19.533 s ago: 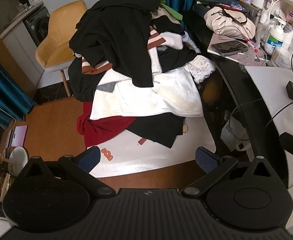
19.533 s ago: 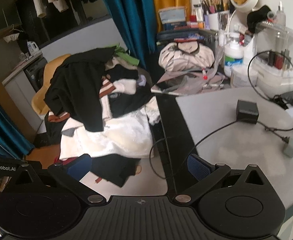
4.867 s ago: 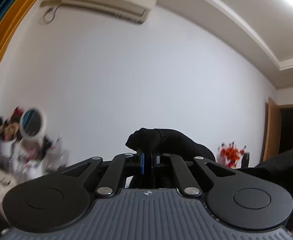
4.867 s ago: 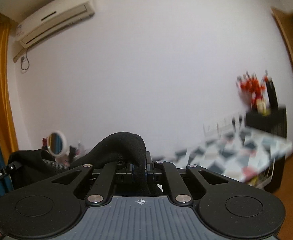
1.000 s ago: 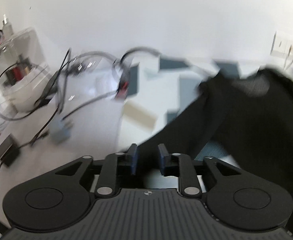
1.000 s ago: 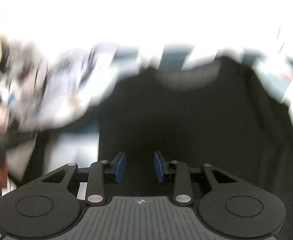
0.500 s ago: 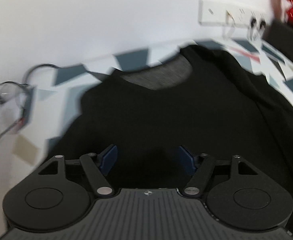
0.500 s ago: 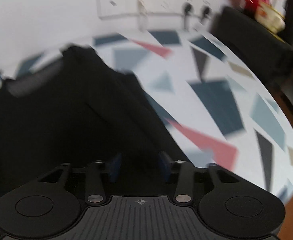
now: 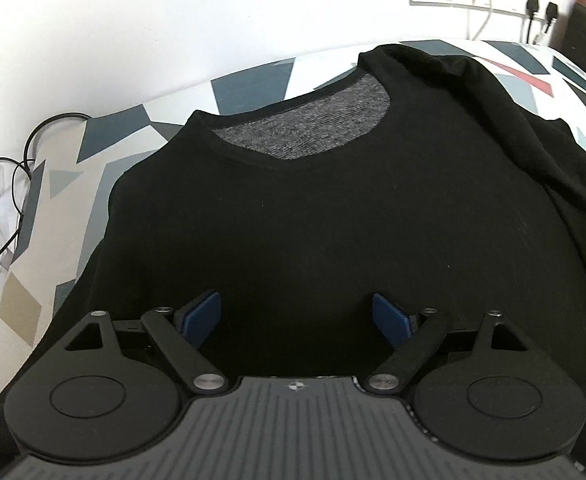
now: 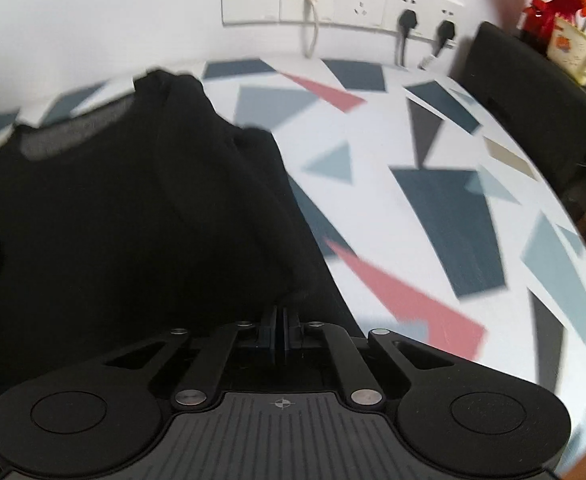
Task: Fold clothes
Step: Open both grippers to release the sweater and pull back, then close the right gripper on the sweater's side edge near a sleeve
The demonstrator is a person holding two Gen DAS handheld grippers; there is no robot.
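Black sweater (image 9: 333, 200): lying flat on the patterned tabletop (image 10: 433, 200), neckline toward the wall. My right gripper (image 10: 280, 330) is pinching its right-hand edge, having just closed; my left gripper (image 9: 297, 316) is hovering spread over its lower middle, jaws just opened.

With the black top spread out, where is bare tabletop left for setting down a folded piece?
Bare patterned tablecloth lies right of the black top, bordered by the socket strip and the dark chair. A narrower strip shows left of it, crowded by cables. The top covers the middle.
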